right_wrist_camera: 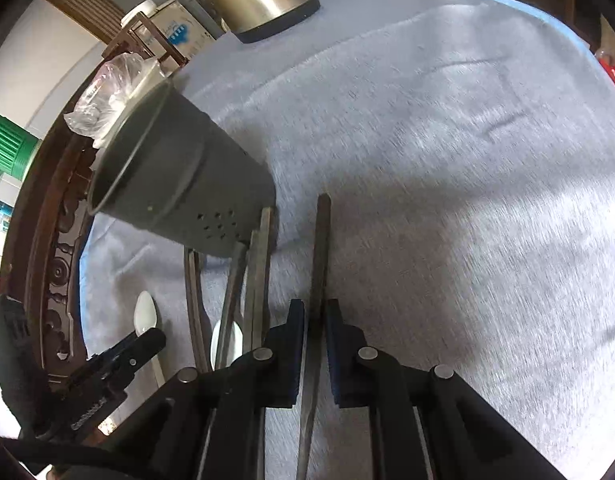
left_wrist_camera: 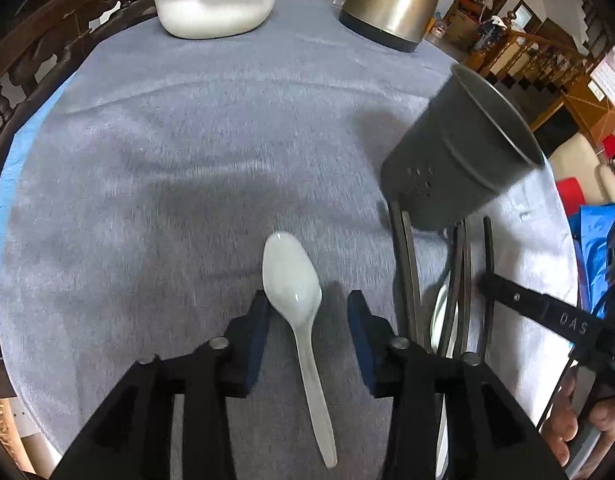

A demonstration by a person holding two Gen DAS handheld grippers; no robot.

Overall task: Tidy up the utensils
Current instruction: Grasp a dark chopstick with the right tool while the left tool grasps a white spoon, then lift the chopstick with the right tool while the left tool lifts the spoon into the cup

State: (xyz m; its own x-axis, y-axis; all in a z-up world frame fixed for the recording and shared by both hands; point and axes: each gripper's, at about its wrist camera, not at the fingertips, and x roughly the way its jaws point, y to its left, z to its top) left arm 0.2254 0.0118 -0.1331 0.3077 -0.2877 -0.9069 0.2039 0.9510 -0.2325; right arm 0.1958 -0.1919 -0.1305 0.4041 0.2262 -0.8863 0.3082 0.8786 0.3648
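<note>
A white plastic spoon (left_wrist_camera: 297,300) lies on the grey tablecloth (left_wrist_camera: 187,152), bowl away from me. My left gripper (left_wrist_camera: 309,312) is open, its jaws on either side of the spoon's neck, not touching it. A dark grey perforated utensil cup (left_wrist_camera: 459,156) stands to the right; it also shows in the right wrist view (right_wrist_camera: 175,172). Several dark chopsticks (right_wrist_camera: 255,272) lie beside it with a second white spoon (right_wrist_camera: 226,340). My right gripper (right_wrist_camera: 316,320) is shut on one dark chopstick (right_wrist_camera: 322,248). The left gripper's fingers (right_wrist_camera: 147,340) show at the left there.
A white basin (left_wrist_camera: 215,4) with a plastic bag and a steel kettle (left_wrist_camera: 391,4) stand at the table's far end. Carved wooden chairs (left_wrist_camera: 35,52) line the left edge. A green container (right_wrist_camera: 7,148) sits beyond the table.
</note>
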